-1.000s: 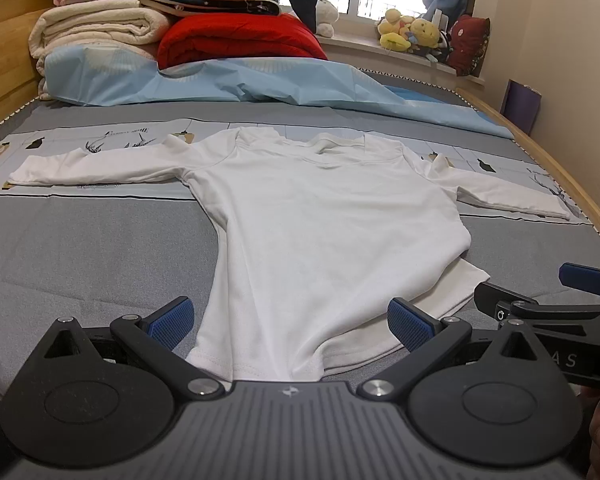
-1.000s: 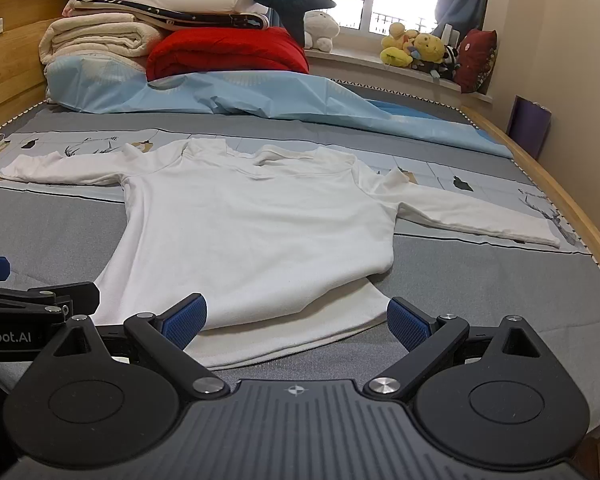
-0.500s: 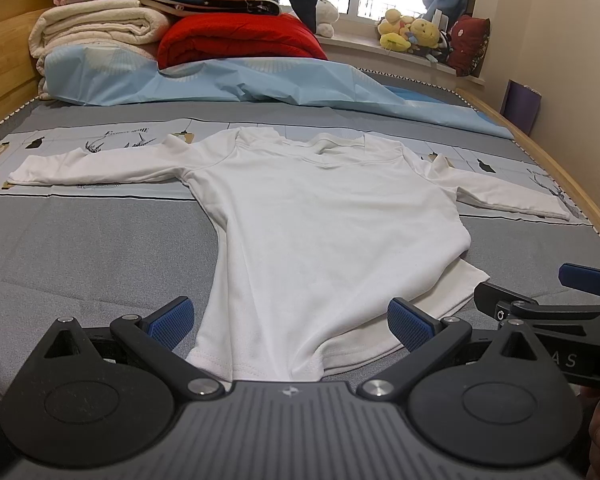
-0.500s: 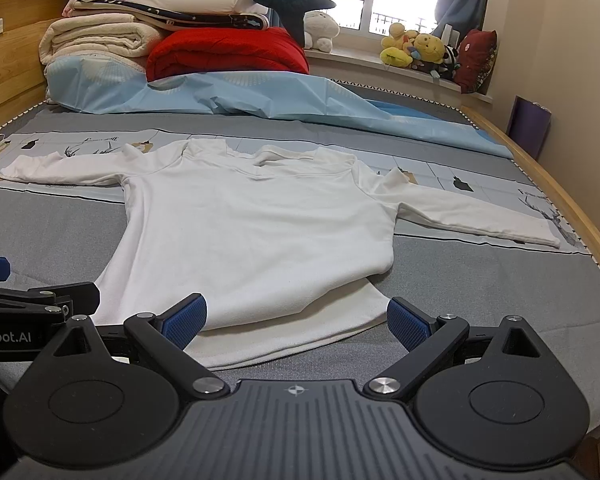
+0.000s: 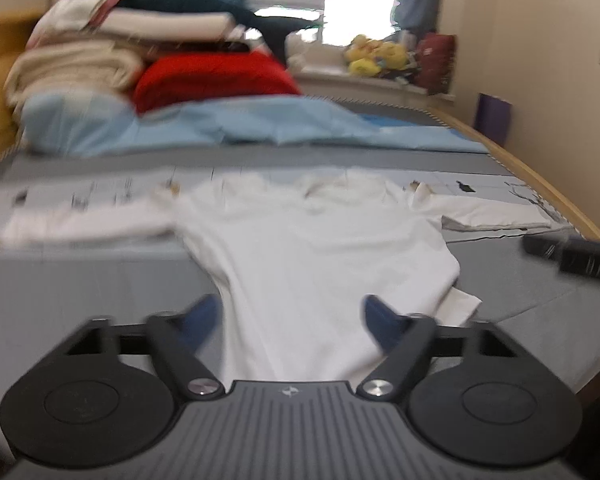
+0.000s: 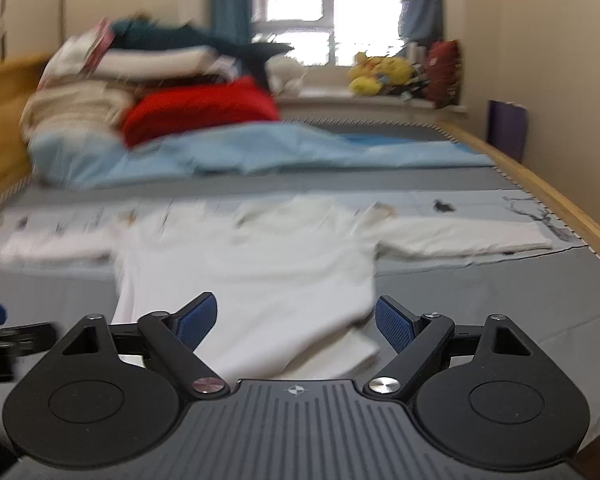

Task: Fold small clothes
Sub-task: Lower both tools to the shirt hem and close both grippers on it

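A white long-sleeved shirt [image 5: 320,256] lies flat on the grey bed, sleeves spread left and right, hem toward me; it also shows in the right wrist view [image 6: 260,272]. My left gripper [image 5: 292,322] is open and empty, above the hem's left part. My right gripper [image 6: 296,322] is open and empty, above the hem's right part. The right gripper's finger [image 5: 572,258] shows at the right edge of the left wrist view. The left gripper's finger [image 6: 4,332] shows at the left edge of the right wrist view. Both views are blurred.
A light blue quilt [image 5: 240,128] lies across the far part of the bed. Folded bedding and a red blanket [image 5: 212,76] are stacked at the back left. Soft toys [image 6: 376,74] sit on the windowsill. The wooden bed rail [image 6: 560,200] runs along the right.
Both grippers have lifted and moved forward over the shirt's hem. Both views tilted up and became blurred. The shirt has not moved.
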The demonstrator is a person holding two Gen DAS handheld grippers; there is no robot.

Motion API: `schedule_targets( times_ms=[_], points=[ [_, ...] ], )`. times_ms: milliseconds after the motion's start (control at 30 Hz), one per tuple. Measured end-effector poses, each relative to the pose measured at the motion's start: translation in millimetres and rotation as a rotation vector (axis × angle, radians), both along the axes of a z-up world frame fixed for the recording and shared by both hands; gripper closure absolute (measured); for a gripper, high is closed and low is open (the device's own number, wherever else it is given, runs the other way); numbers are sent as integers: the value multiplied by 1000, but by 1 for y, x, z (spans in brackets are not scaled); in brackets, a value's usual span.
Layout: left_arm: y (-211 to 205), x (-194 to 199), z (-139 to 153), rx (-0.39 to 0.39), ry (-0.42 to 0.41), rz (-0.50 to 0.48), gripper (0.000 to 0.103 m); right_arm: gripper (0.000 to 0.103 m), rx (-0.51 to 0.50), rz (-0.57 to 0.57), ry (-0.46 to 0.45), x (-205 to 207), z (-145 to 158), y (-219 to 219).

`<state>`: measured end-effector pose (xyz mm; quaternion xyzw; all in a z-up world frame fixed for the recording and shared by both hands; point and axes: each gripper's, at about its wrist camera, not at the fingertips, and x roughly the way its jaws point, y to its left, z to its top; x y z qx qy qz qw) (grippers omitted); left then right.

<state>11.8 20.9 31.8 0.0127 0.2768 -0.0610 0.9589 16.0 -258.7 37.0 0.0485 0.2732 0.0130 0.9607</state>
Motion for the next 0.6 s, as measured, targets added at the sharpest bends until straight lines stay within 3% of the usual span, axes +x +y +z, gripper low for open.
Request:
schedule_targets(
  times_ms=[67,133,200,333,367,500,600],
  points=[
    [18,10,8,29,-19,-58,39,46,-8,4,-14,17,0,-21],
    [39,28,4,13,45,-85,52,69,-29,19,8,36,-9,-37],
    [61,46,-13,-35,151,-78,55,70,-18,47,74,58,-26,-52],
    [96,85,-56,-177,414,28,56,69,6,51,334,106,-73,-70],
    [101,95,-66,-181,474,47,56,69,17,50,386,114,-83,-72],
    [113,121,-104,-219,677,94,56,68,7,67,460,140,-108,-75],
    [113,134,-123,-203,762,70,61,66,27,97,514,154,-125,-72]
  ],
)
